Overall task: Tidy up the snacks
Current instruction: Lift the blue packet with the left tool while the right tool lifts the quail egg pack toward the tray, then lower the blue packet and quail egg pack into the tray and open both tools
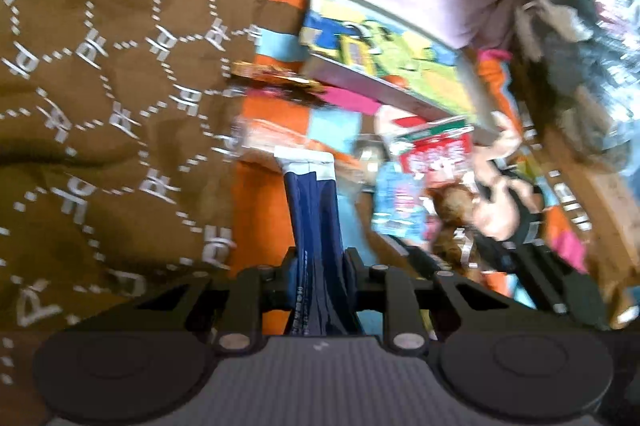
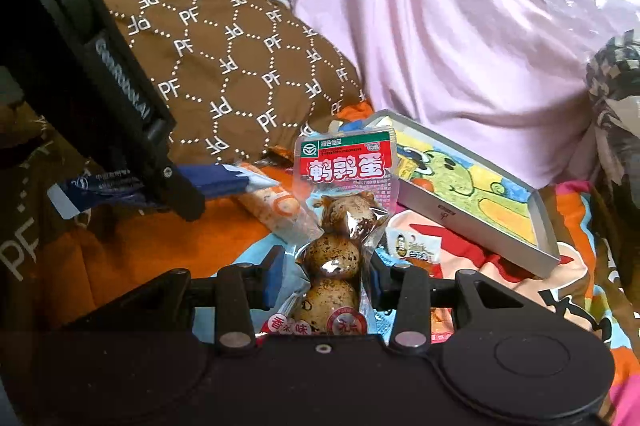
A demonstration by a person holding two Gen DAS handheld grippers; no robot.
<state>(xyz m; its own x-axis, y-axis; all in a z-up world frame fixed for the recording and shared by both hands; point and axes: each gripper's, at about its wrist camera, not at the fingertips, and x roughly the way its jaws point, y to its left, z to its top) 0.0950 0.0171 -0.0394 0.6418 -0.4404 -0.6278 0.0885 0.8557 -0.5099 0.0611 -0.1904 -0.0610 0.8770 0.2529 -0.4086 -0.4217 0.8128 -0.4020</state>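
My left gripper [image 1: 316, 258] is shut on a dark blue snack packet [image 1: 314, 209] with a white end; it shows in the right wrist view too [image 2: 176, 185], held above the bedding. My right gripper [image 2: 326, 274] is shut on a clear quail egg pack [image 2: 340, 218] with a red label, standing upright between the jaws. In the left wrist view the egg pack [image 1: 436, 149] and the right gripper [image 1: 516, 238] appear at the right. A shallow grey box lid [image 2: 472, 185] with a cartoon print lies behind, also seen in the left wrist view [image 1: 384, 53]. A sausage pack [image 2: 276, 205] lies on the orange sheet.
A brown quilt with PF lettering [image 2: 240, 65] lies at the left, pink cloth [image 2: 460, 25] behind. A small white and red snack pack [image 2: 416, 242] lies beside the box lid. The bedsheet [image 2: 140, 250] is orange, blue and cartoon printed. A small brown wrapper [image 1: 276, 75] lies by the quilt.
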